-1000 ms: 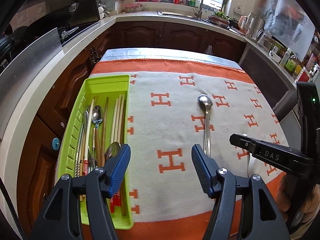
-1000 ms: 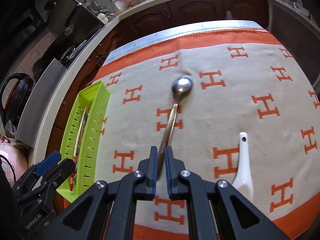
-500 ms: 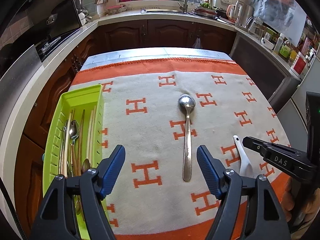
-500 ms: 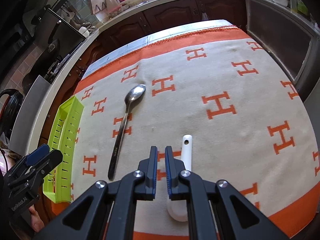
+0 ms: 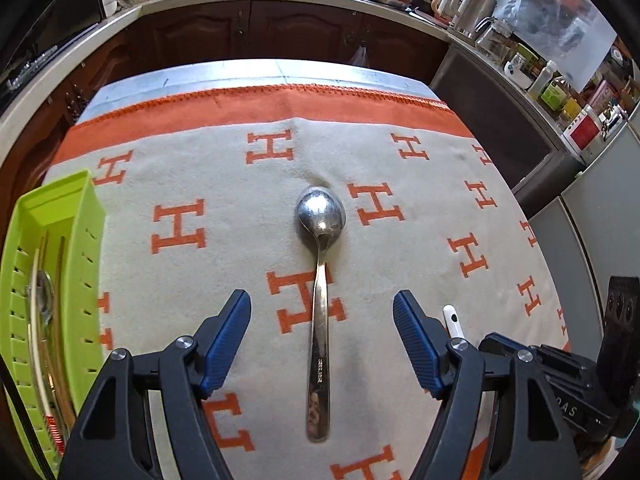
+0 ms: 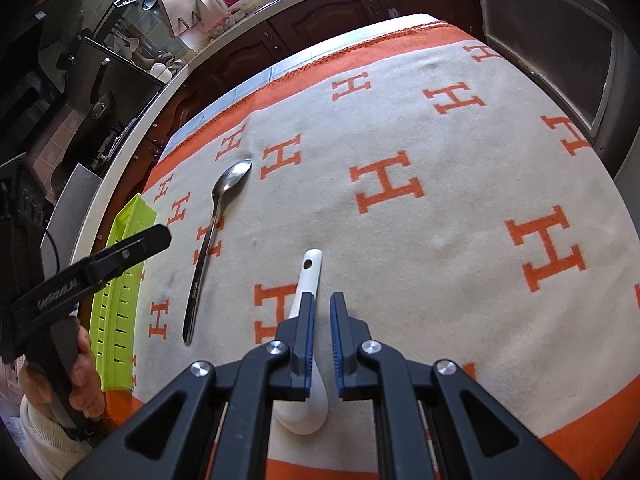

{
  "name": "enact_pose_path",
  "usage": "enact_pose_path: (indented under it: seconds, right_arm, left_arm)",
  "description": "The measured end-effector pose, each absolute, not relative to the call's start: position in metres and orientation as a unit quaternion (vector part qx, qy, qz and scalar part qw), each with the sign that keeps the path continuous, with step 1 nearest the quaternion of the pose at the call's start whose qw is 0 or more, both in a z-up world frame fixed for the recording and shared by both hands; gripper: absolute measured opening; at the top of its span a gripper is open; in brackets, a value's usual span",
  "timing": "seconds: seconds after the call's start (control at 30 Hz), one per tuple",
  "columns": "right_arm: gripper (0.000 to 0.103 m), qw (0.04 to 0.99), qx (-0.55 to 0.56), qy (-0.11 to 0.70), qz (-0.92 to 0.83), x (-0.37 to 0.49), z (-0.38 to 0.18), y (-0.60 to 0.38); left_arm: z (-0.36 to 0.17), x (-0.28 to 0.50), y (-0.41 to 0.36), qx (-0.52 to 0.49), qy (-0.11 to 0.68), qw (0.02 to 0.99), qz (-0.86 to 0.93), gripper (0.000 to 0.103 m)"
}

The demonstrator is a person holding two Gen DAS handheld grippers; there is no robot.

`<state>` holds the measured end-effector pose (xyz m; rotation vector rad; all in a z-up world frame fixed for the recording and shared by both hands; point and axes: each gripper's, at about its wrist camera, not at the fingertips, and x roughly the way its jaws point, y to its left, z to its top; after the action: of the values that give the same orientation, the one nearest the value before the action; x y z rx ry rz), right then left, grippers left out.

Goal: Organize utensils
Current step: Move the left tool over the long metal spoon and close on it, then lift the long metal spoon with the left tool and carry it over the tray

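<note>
A metal spoon (image 5: 320, 312) lies on the H-patterned cloth, bowl pointing away; it also shows in the right wrist view (image 6: 212, 240). My left gripper (image 5: 322, 312) is open and hangs just above it, one finger on either side of the handle. A white ceramic spoon (image 6: 306, 284) lies to the spoon's right; its handle tip shows in the left wrist view (image 5: 452, 318). My right gripper (image 6: 321, 312) is nearly shut and empty, over the white spoon, holding nothing. A lime green utensil tray (image 5: 44, 280) with several utensils stands at the table's left edge (image 6: 120, 292).
The orange and cream cloth (image 6: 440, 208) covers the table. Dark kitchen cabinets (image 5: 256, 28) and a countertop stand beyond the far edge. A grey appliance (image 5: 596, 216) stands to the right of the table.
My left gripper has moved right from the tray to straddle the metal spoon's handle. My right gripper has let go of the metal spoon and moved right, over the white spoon.
</note>
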<state>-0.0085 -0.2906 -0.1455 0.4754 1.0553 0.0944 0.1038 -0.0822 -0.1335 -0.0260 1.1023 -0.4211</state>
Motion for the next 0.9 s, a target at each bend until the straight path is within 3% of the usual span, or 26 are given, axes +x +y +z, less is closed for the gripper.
enact_pose_path:
  seconds: [0.1,0.23,0.57,0.6,0.67,0.9]
  right_arm:
    - [0.008,0.835,0.227,0.498,0.053,-0.011,-0.149,-0.294]
    - [0.008,0.835,0.228,0.497,0.061,-0.012,-0.152,-0.298]
    - [0.008,0.834,0.235,0.494,0.07,-0.006,-0.159,-0.304]
    - [0.008,0.835,0.235,0.493,0.07,-0.006,-0.159,-0.304]
    - [0.008,0.836,0.234,0.492,0.071,-0.007,-0.159,-0.304]
    - [0.008,0.838,0.23,0.489,0.073,-0.01,-0.158,-0.303]
  left_arm:
    - [-0.149,0.121,-0.086,-0.026,0.535,0.82,-0.204,0.051]
    - [-0.164,0.136,-0.092,-0.041,0.55,0.807,-0.211,0.04]
    - [-0.17,0.149,-0.124,0.037,0.539,0.816,-0.206,0.035]
    - [-0.17,0.149,-0.128,0.047,0.539,0.816,-0.204,0.029]
    - [-0.17,0.149,-0.135,0.061,0.545,0.812,-0.2,0.009]
    - [-0.172,0.141,-0.153,0.057,0.544,0.81,-0.21,0.007]
